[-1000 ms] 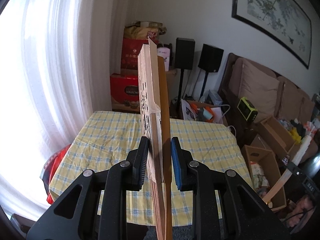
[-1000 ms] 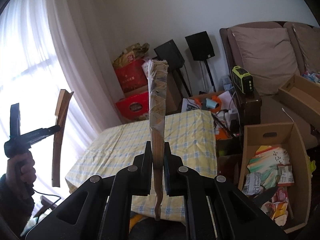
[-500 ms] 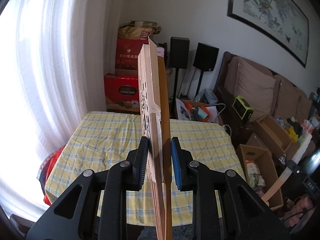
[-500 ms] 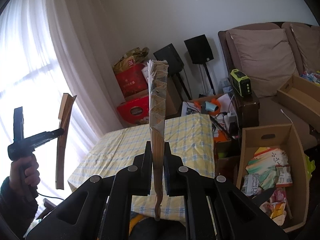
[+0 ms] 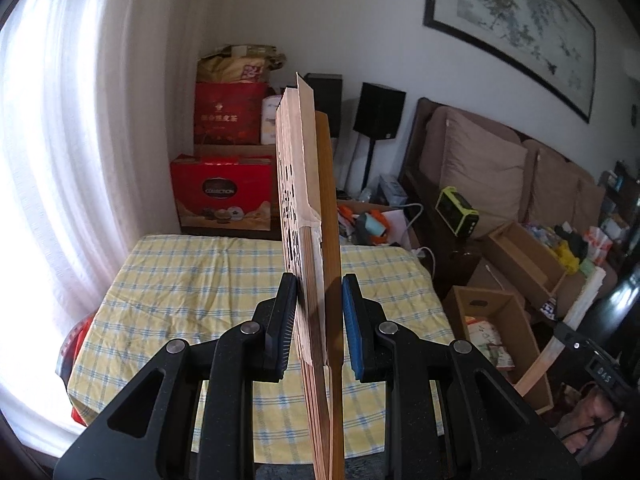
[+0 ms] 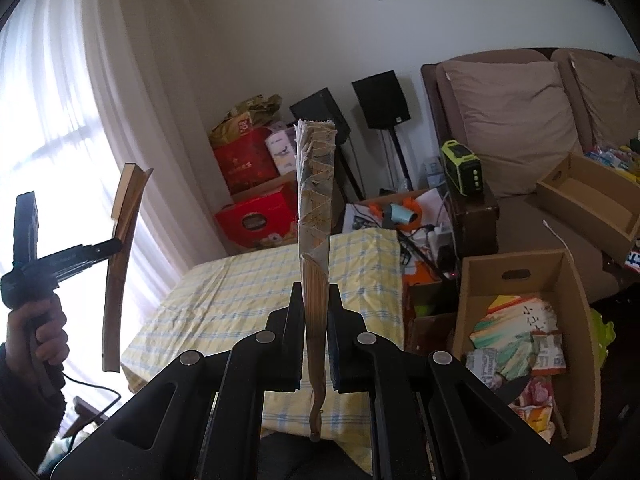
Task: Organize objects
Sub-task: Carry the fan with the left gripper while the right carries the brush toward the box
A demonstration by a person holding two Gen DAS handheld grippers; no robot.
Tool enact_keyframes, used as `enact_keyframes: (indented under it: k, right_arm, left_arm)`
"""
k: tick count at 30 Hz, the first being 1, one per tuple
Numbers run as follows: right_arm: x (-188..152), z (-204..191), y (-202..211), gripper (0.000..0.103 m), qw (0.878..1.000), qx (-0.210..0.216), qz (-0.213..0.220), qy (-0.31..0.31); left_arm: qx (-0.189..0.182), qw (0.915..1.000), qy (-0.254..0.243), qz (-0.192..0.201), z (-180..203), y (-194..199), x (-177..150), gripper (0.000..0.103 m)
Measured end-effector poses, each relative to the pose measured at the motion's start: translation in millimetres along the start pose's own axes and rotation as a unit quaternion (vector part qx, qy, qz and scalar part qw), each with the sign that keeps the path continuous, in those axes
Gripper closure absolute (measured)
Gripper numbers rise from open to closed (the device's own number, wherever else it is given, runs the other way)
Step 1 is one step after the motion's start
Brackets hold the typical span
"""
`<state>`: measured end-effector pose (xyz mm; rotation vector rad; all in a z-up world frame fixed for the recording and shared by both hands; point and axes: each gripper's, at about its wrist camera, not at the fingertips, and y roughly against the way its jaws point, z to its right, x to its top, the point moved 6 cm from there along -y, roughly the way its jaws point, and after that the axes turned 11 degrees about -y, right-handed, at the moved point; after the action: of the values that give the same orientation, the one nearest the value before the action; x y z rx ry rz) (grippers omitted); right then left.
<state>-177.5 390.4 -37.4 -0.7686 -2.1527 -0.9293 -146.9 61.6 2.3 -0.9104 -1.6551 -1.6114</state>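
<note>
My left gripper (image 5: 319, 320) is shut on a folded wooden fan (image 5: 310, 208) with carved slats, held upright on edge above the yellow checked table (image 5: 192, 280). In the right wrist view that same fan (image 6: 120, 264) and the left gripper (image 6: 108, 246) show at the far left, in a person's hand (image 6: 42, 332). My right gripper (image 6: 315, 334) is shut on a second folded fan (image 6: 314, 200) with pale paper folds and bamboo ribs, standing upright over the table (image 6: 248, 292). In the left wrist view that second fan (image 5: 576, 320) shows at the right edge.
An open cardboard box (image 6: 560, 264) with folded fans and packets stands right of the table, and another box (image 6: 608, 216) sits on the sofa (image 6: 512, 128). Red gift boxes (image 5: 224, 196), black speakers (image 5: 378, 110) and white curtains (image 5: 60, 160) lie behind the table.
The left gripper has shifted sideways with its fan, so the room in its view slid right. In the right wrist view the left fan has risen a little. The right gripper has stayed put.
</note>
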Motion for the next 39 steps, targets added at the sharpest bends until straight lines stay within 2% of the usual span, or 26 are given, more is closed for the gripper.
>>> enact_keyframes:
  k: [10,30,39]
  right_arm:
    - [9,22,7,0.095,1.000,-0.016,0.008,-0.022]
    - [15,26,15,0.095,0.999,-0.015,0.018,-0.025]
    - [21,44,25,0.095,0.999,-0.028,0.023,-0.037]
  left_arm:
    - [-0.022,0.9997,-0.011,0.000,27,-8,8,0.082]
    - [-0.074,0.9964,-0.041,0.012,95,-14,30,0.082]
    - [-0.098,0.9944,-0.040,0.002,114,-27,30,0.082]
